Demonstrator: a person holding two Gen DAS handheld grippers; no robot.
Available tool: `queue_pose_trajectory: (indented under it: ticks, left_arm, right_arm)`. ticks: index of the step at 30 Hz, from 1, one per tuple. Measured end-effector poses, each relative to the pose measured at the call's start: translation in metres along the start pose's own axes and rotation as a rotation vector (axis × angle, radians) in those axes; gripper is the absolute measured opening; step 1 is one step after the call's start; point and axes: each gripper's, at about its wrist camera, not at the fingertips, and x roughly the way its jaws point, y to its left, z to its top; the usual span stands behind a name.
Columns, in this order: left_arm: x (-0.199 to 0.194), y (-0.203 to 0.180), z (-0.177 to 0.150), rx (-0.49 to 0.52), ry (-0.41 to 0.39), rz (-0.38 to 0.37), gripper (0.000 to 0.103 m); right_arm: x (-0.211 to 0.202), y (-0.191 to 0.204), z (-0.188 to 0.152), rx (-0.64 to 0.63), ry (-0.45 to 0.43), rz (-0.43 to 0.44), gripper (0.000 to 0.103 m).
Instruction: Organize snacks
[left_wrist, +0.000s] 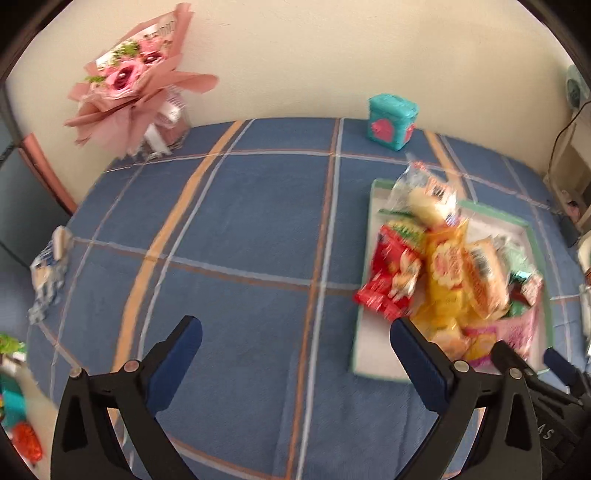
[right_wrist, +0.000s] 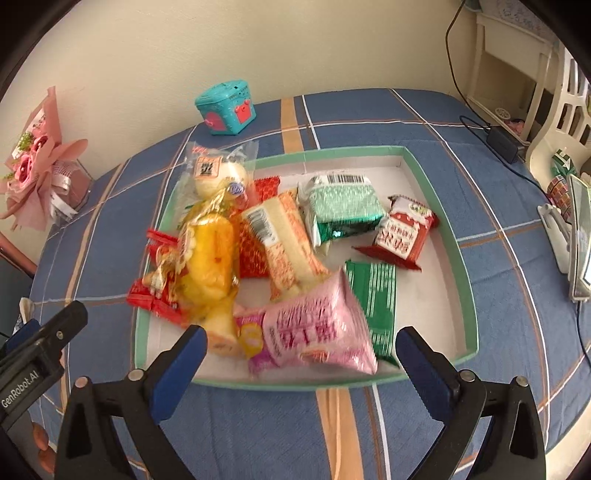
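Snacks (right_wrist: 295, 254) were heaped in the green-rimmed tray (right_wrist: 469, 295) at frame centre for tidiness, while jaws of left gripper (left_wrist: 295, 362) and right gripper (right_wrist: 301, 365) were spread wide, empty.

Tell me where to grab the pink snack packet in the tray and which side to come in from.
Take the pink packet across its puffy middle, coming from above on the near side. It lies flat on top at the tray's front edge with nothing over it. The yellow packet crowds its left and a green one its right, so span front to back. The right tongs, open, are nearest.
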Motion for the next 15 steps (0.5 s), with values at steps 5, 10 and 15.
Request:
queue_pose_trajectory:
  ticks: [5, 10, 15]
  left_arm:
    - [-0.001, 0.005, -0.021, 0.021, 0.039, 0.015, 0.102]
    - [-0.006, 0.009, -0.029, 0.02, 0.042, 0.022, 0.102]
    - [0.0, 0.01, -0.029, 0.021, 0.072, 0.028, 0.102]
  right_arm:
    - [-0.007, 0.003, -0.016, -0.012, 0.001, 0.004, 0.103]
    - [-0.017, 0.006, -0.028, -0.026, -0.013, 0.003, 0.103]
    - [-0.022, 0.008, -0.03, -0.033, -0.029, 0.005, 0.103]
